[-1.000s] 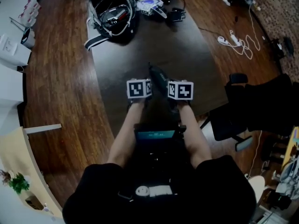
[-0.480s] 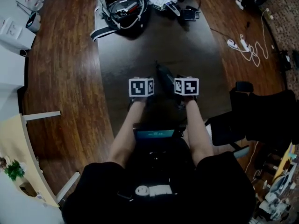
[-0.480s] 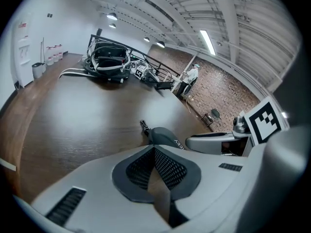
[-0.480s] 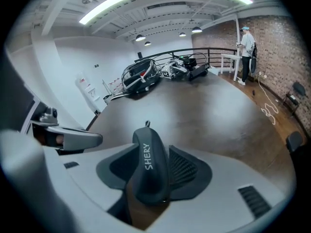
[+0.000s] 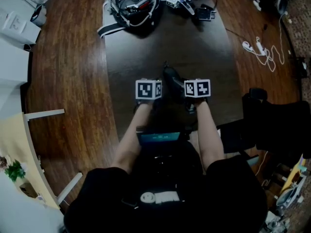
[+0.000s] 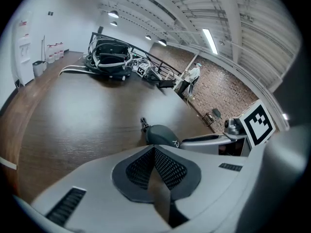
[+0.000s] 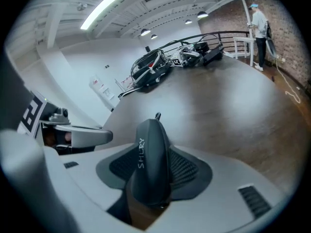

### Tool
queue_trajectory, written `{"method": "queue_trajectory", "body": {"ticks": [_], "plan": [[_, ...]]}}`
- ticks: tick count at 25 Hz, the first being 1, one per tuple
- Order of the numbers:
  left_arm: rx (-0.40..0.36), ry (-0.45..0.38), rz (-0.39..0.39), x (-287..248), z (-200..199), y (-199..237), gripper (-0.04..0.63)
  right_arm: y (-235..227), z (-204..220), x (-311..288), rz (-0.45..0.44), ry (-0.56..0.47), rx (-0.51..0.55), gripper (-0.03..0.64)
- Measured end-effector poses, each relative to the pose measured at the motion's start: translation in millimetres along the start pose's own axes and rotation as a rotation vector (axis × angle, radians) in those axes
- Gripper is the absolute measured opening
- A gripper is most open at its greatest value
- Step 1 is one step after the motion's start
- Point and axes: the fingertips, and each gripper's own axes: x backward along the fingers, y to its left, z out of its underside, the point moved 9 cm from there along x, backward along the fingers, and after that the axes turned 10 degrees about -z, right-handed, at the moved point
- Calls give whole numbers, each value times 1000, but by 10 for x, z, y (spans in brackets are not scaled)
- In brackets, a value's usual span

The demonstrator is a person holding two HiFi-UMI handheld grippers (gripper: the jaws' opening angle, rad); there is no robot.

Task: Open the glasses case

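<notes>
On desk (image 5: 194, 47) | 1 glasses case (image 7: 148, 159) | left fingers (image 6: 170, 168) closed | right fingers (image 7: 188, 171) just opened, straddling

One legible inscription found. In the right gripper view, pale capital letters run lengthwise along the dark glasses case (image 7: 151, 178). This lettering (image 7: 141, 153) reads "SHLRY", though the lens distorts the middle characters and they may differ. In the left gripper view only the tail end of the same lettering shows on the case, too skewed to read.

Black-and-white square code markers stand on the left marker cube (image 5: 148, 90) and the right marker cube (image 5: 197, 88): patterns only, no letters or digits.

The teal screen (image 5: 158, 138) between the person's forearms carries content too small to read. A white wall notice (image 7: 96, 85) is illegible.
</notes>
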Motion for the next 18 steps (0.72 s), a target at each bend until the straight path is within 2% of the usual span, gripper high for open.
{"method": "queue_trajectory", "body": {"ticks": [6, 8, 11, 14, 16, 18], "plan": [[4, 6, 3, -29, -10, 40, 2, 21, -29, -125, -56, 29, 15, 246], [8, 10, 6, -41, -1, 56, 2, 65, 28, -241, -117, 69, 9, 331], [17, 14, 10, -44, 0, 85, 2, 191, 97, -399, -170, 107, 40, 334], [33, -1, 12, -16, -28, 163, 2, 300, 71, -442, -155, 112, 118, 295], [52, -22, 26, 14, -39, 220, 2, 356, 26, -396, -160, 93, 173, 293], [70, -60, 67, 41, -66, 261, 3, 397, -38, -297, -232, 27, 152, 293]]}}
